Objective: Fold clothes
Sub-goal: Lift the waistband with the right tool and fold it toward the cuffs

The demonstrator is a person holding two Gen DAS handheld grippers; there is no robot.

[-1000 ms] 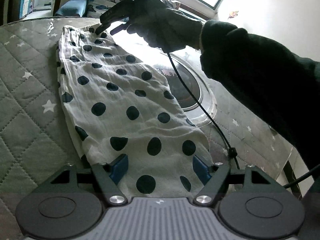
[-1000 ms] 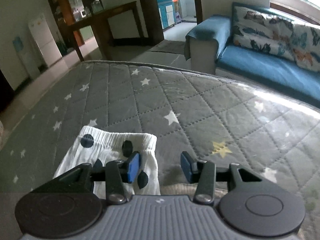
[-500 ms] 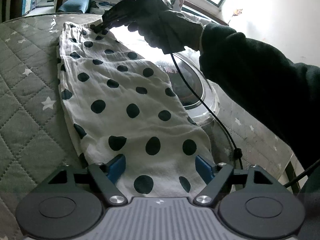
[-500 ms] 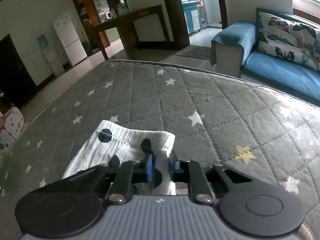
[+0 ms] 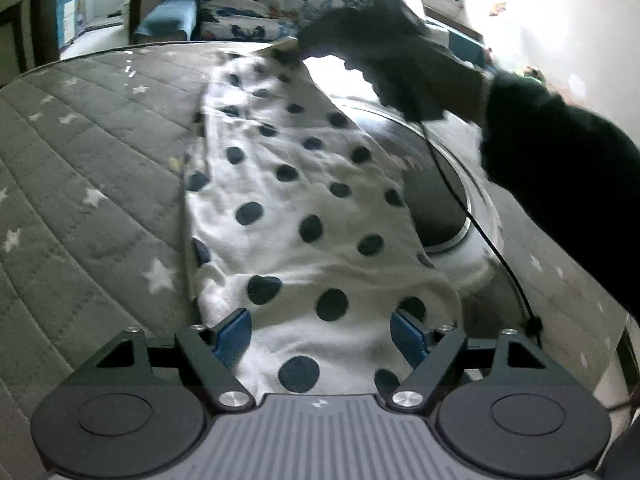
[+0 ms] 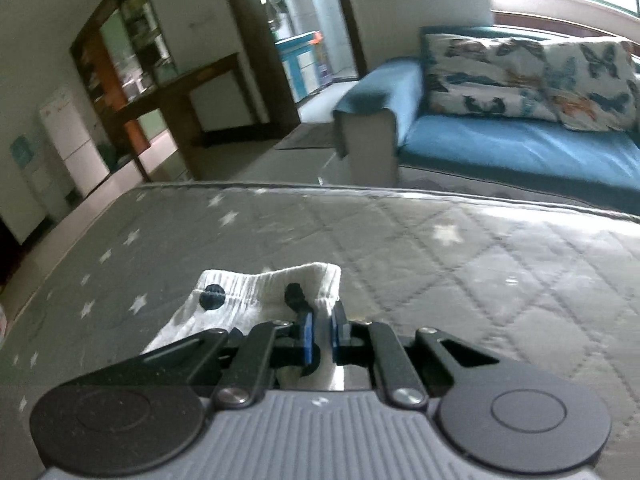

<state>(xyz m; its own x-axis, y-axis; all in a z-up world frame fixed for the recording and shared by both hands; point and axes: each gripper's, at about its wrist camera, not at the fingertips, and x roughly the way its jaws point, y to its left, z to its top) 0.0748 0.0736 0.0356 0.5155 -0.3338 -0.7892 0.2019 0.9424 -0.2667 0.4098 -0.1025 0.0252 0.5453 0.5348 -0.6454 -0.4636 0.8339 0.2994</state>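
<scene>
A white garment with dark polka dots (image 5: 304,208) lies lengthwise on the grey star-quilted bed (image 5: 88,184). My left gripper (image 5: 320,334) stands open over its near end, blue pads on either side of the cloth. At the far end a gloved hand (image 5: 384,52) holds my right gripper and lifts that corner off the bed. In the right wrist view my right gripper (image 6: 322,330) is shut on the gathered waistband edge of the garment (image 6: 256,292), which is raised above the quilt (image 6: 460,264).
A round dark dish with a shiny rim (image 5: 436,196) lies on the bed right of the garment, and a black cable (image 5: 472,224) hangs across it. A dark sleeve (image 5: 568,184) fills the right. A blue sofa with butterfly cushions (image 6: 520,120) stands beyond the bed.
My right gripper closed on the garment's waistband corner and lifted it, tilting up. The far end of the garment rose off the bed. My left gripper stayed open over the near end.
</scene>
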